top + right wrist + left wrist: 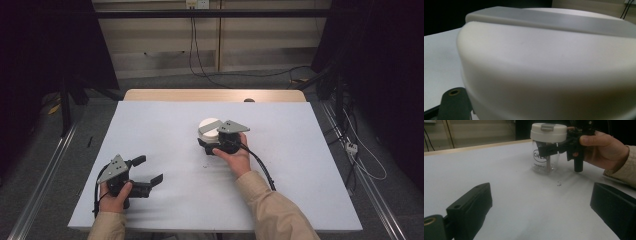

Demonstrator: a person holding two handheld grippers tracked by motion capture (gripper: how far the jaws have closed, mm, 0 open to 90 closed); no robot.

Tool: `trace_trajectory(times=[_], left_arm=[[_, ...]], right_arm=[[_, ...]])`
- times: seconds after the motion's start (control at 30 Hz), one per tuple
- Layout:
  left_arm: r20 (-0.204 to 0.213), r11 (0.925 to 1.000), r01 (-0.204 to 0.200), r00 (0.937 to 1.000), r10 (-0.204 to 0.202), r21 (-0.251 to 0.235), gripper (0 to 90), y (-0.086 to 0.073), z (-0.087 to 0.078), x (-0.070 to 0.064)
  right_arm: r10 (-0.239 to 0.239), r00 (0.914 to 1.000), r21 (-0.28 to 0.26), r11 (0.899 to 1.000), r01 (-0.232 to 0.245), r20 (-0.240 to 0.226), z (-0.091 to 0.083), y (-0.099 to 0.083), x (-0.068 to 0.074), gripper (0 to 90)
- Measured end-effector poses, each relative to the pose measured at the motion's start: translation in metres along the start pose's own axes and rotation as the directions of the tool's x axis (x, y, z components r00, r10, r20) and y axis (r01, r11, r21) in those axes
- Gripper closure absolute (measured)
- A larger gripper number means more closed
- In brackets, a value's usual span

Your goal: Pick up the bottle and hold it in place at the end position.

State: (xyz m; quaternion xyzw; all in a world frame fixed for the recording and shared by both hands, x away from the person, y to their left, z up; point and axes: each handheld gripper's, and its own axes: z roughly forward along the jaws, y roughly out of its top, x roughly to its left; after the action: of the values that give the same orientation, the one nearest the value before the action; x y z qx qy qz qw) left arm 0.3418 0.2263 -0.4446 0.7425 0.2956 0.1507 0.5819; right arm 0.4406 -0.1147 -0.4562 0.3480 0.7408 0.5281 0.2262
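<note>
Right gripper (212, 145) first: its jaws are clamped on the clear jar (544, 161), biting the glass body just under the cream lid (549, 132). The left gripper view shows it plainly, one black jaw crossing the front of the jar over the printed logo, the person's right hand (602, 151) wrapped around the handle behind. The right gripper view sits right up against the lid, its grey flip tab (549, 20) running across the top.

Where's the jar? A touch past the centre of the white tabletop (165, 125), toward one o'clock, upright. Its base looks to be resting on the surface or barely off it; I can't call that one for certain.

Out now to the left gripper (145, 171), down at about seven o'clock near the front edge, well apart from the jar. Its jaws stand wide apart with nothing between them, aimed up toward one o'clock at the jar. The left hand (116, 196) grips the handle, idle for the moment.

A few dark specks (559, 184) lie on the tabletop just in front of the jar.

Progress, as I read it: the grasp on the body is made, and that's the only step done. The lid is on, tab down, untouched. If opening is the plan, the left gripper has the whole gap to cross before it can take the lid.
</note>
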Motion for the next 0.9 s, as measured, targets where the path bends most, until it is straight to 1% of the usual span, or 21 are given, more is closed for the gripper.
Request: trace_trajectory(times=[0.13, 0.23, 0.27, 0.3, 0.43, 0.53, 0.6, 0.7, 0.8, 0.9], left_arm=[[0.000, 1.0000, 0.000, 1.0000, 0.000, 0.000, 3.8, 0.000, 0.000, 0.000], [0.000, 1.0000, 0.004, 1.0000, -0.004, -0.001, 3.8, 0.000, 0.001, 0.000], [0.001, 1.0000, 0.003, 1.0000, -0.003, -0.002, 3.8, 0.000, 0.001, 0.000], [0.003, 0.9999, 0.010, 1.0000, -0.010, -0.005, 3.7, 0.001, 0.001, -0.001], [0.002, 0.9999, 0.010, 0.9999, -0.010, -0.012, 3.7, 0.002, 0.004, -0.002], [0.003, 0.9997, 0.018, 0.9998, -0.018, -0.014, 3.7, 0.003, 0.008, -0.001], [0.002, 0.9996, 0.025, 0.9997, -0.025, -0.012, 3.7, 0.004, 0.011, -0.001], [0.002, 0.9992, 0.030, 0.9996, -0.030, -0.025, 3.8, 0.007, 0.014, -0.001], [-0.002, 0.9991, 0.029, 0.9996, -0.029, -0.032, 3.9, 0.009, 0.018, 0.000], [-0.013, 0.9994, 0.026, 0.9996, -0.026, -0.021, 3.9, 0.011, 0.023, -0.001]], right_arm=[[-0.016, 0.9999, 0.001, 1.000, 0.016, 0.007, 0.000, 0.000, 0.002, 18.3], [-0.043, 0.9990, -0.003, 0.999, 0.043, 0.005, -0.001, -0.001, 0.004, 18.3], [-0.044, 0.9990, -0.005, 0.999, 0.045, 0.005, -0.001, -0.002, 0.004, 18.3], [-0.040, 0.9992, -0.006, 0.999, 0.040, 0.007, -0.001, -0.002, 0.004, 18.3], [-0.016, 0.9998, -0.013, 1.000, 0.016, 0.009, -0.003, -0.005, 0.003, 18.4], [-0.025, 0.9996, -0.007, 1.000, 0.025, 0.010, -0.004, -0.004, 0.004, 18.4], [-0.019, 0.9998, -0.010, 1.000, 0.019, 0.009, -0.004, -0.005, 0.003, 18.3], [-0.018, 0.9998, -0.011, 1.000, 0.018, 0.009, -0.003, -0.005, 0.003, 18.3], [-0.017, 0.9998, -0.011, 1.000, 0.017, 0.007, -0.003, -0.005, 0.003, 18.3], [-0.016, 0.9998, -0.009, 1.000, 0.016, 0.009, -0.003, -0.005, 0.003, 18.3]])
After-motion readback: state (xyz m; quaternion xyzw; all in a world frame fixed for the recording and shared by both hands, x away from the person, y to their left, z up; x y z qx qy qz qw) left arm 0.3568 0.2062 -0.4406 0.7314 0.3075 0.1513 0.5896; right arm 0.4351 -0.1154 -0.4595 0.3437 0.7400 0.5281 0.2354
